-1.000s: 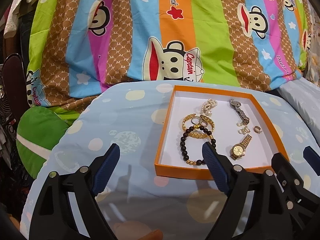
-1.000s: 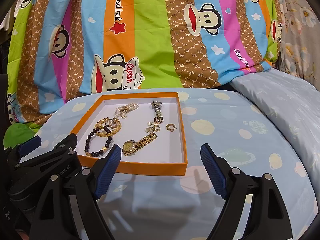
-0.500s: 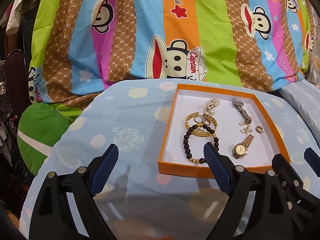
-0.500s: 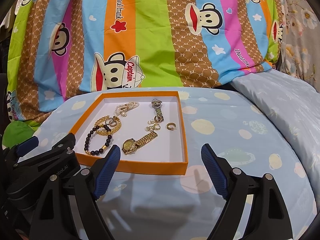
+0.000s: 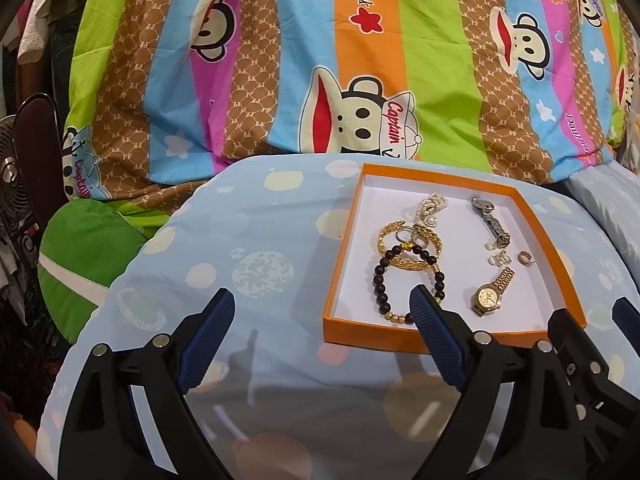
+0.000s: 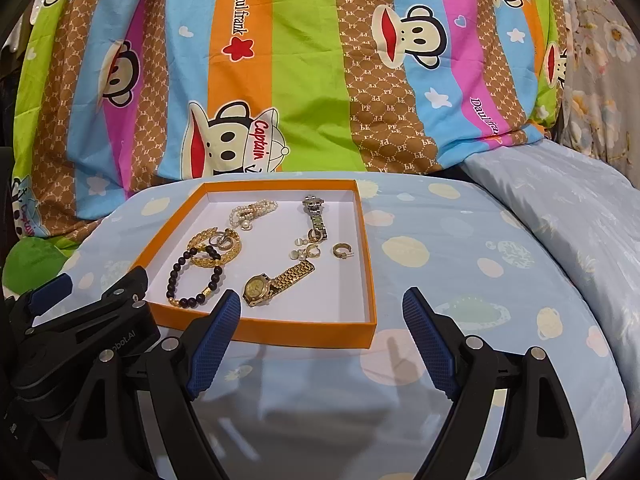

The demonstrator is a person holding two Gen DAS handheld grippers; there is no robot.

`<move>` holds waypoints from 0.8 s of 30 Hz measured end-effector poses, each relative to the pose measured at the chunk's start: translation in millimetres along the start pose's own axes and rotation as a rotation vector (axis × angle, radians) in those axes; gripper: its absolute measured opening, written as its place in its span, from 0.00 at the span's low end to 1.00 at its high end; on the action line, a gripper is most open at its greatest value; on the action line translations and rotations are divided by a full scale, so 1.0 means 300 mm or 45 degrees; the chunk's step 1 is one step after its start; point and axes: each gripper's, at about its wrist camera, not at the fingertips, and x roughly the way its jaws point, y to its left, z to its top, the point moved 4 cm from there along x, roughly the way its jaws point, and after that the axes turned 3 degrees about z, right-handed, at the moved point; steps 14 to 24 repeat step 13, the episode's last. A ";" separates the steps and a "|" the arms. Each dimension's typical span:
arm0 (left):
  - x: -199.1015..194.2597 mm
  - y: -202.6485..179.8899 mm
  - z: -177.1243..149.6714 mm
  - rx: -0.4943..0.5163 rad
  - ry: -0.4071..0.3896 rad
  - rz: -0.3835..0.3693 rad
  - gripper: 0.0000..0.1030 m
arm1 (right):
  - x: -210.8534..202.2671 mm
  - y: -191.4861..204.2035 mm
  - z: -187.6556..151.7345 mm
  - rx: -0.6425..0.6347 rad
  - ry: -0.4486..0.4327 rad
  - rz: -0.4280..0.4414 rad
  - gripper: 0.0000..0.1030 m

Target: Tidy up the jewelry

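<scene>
An orange tray with a white floor lies on the dotted blue cover. In it are a gold watch, a black bead bracelet, gold bracelets, a pearl bracelet, a silver watch and small earrings. My left gripper hovers open near the tray's front left corner. My right gripper hovers open over its front right corner. Both are empty.
A striped cartoon-monkey blanket rises behind the tray. There is a green cushion at the left, with a fan beyond it. A pale blue pillow lies to the right. The dotted blue cover spreads to the tray's right.
The left gripper's jaws stand slightly wider than before, and its view has shifted a little. The right gripper and the jewelry are as they were.
</scene>
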 end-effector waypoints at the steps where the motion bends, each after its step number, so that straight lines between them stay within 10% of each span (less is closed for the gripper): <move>1: 0.000 0.001 0.000 0.000 -0.002 0.003 0.84 | 0.001 -0.001 -0.001 -0.001 0.000 -0.002 0.80; 24: 0.003 -0.002 0.007 0.024 -0.002 0.015 0.84 | -0.002 -0.001 -0.003 -0.008 0.000 -0.030 0.83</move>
